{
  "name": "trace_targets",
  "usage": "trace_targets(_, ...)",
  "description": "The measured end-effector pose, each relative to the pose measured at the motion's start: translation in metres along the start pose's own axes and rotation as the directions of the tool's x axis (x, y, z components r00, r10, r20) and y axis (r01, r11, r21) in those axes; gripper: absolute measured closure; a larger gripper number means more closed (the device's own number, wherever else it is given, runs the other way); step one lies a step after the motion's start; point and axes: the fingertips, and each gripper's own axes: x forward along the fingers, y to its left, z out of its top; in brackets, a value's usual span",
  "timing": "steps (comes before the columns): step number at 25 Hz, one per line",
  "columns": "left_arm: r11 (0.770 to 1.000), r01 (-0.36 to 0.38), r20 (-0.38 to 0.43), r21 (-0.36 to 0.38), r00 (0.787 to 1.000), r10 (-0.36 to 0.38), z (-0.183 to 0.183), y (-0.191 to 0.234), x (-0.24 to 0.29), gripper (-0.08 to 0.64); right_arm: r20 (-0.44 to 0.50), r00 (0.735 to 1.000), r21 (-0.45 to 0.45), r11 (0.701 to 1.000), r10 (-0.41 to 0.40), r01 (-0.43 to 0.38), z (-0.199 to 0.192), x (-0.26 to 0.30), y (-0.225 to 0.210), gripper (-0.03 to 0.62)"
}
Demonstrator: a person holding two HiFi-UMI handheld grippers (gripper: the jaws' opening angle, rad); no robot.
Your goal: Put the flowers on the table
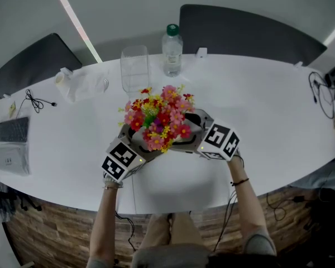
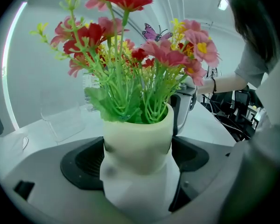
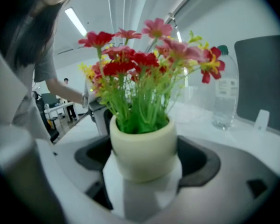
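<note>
White tabletop (image 1: 268, 110), long and curved, with a dark keyboard (image 1: 13, 129) at the far left by the near edge and a thin black cable (image 1: 38, 101) just behind it. Further right, a crumpled clear plastic bag (image 1: 81, 84), then an upright clear plastic holder (image 1: 135, 68) close to the far edge.

At centre, near the front edge, a cream pot (image 2: 137, 134) packed with green stems and red, pink and yellow flowers (image 1: 159, 118), plus a small purple butterfly (image 2: 152, 32) among the blooms. Gripped from the left by the left gripper (image 2: 136, 162), dark pads pressed on either flank of the pot. Gripped likewise from the right by the right gripper (image 3: 144, 162), jaws closed against the pot's sides. Bare white table visible under the pot; cannot tell whether the base touches it or hangs just above.

Behind the blooms, a clear water bottle (image 1: 172, 52) with a green cap, just beside the holder; contents not readable. Open white surface on both sides of the grippers and between pot and bottle. Tangled cables (image 1: 322, 96) at the far right edge.
</note>
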Motion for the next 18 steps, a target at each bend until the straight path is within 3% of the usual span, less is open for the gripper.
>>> trace_targets(9,0.999,-0.029,-0.001,0.034,1.000,0.029,-0.0006,-0.0012,0.0005,0.115,-0.037,0.999,-0.027,0.999,-0.023,0.022,-0.0041,0.0006,0.0018,0.158)
trace_targets(18,0.995,-0.094,0.006,0.024,0.996,0.094,0.0000,0.0034,-0.0008,0.115,-0.015,0.996,0.005,0.996,-0.083,0.084,-0.0057,-0.0026,-0.0039,0.158)
